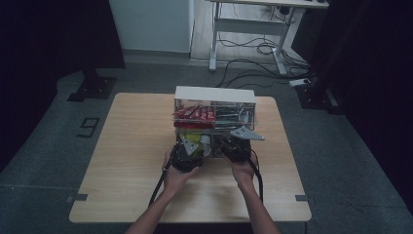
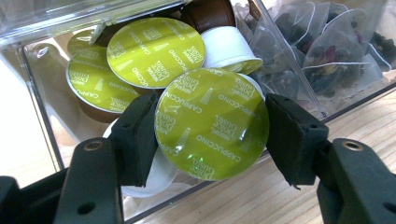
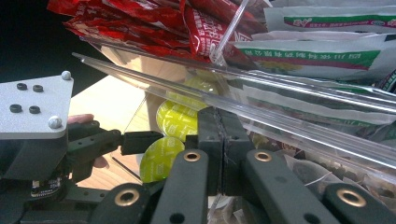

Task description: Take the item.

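A clear plastic organiser box (image 1: 214, 95) stands mid-table, its lower front compartment (image 2: 42, 93) full of green-lidded coffee capsules. My left gripper (image 2: 212, 119) is shut on one such capsule (image 2: 212, 135), a pad against each side of its lid, at the compartment's mouth. In the high view the left gripper (image 1: 189, 147) and the right gripper (image 1: 234, 142) sit side by side at the box front. My right gripper (image 3: 218, 116) is shut, pads pressed together, tips up against a slanting clear panel (image 3: 289, 100). I cannot tell whether they pinch it. The right gripper view also has the left gripper (image 3: 140, 137) with the capsule (image 3: 159, 158).
Red sachets (image 3: 154, 18) and white-and-green sachets (image 3: 322, 51) fill the upper shelf. Mesh tea bags (image 2: 327, 51) lie in the neighbouring compartment, behind a clear divider. The wooden table (image 1: 131, 146) has bare room left, right and in front of the box. A desk frame and cables (image 1: 253, 48) stand beyond.
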Motion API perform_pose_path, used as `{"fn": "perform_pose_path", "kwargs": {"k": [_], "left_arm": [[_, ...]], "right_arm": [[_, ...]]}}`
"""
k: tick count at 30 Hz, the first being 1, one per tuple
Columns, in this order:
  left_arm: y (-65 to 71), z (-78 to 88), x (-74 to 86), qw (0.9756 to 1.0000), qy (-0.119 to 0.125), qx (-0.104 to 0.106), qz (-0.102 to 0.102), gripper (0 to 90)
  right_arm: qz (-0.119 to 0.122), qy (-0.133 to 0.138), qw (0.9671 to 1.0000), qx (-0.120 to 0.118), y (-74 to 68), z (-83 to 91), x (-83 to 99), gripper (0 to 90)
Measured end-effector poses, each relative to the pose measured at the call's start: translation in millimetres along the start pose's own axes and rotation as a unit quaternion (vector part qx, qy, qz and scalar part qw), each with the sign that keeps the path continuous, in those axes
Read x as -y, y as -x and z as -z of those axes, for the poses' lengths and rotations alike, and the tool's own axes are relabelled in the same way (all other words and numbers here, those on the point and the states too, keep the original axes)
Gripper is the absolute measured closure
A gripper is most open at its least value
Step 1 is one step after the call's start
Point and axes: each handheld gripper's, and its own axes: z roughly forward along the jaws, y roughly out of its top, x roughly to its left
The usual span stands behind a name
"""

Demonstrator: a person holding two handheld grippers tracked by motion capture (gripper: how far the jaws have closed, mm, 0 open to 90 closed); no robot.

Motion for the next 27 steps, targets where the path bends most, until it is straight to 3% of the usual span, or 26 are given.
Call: {"fn": "perform_pose_path", "kwargs": {"k": [10, 17, 27], "left_arm": [[-1.4, 1.4, -0.2, 1.0000, 0.004, 0.008, 0.002, 38.1], [2.0, 14.4, -2.6, 0.9995, 0.024, 0.018, -0.002, 38.1], [0.1, 22.1, -4.2, 0.9993, 0.031, 0.020, -0.005, 38.1]], "right_arm": [[-0.001, 0.001, 1.0000, 0.000, 0.6, 0.2, 0.1, 88.3], [-0.003, 0.001, 1.0000, 0.003, 2.1, 2.3, 0.6, 88.3], [-0.002, 0.002, 1.0000, 0.005, 3.1, 3.2, 0.7, 88.2]]}}
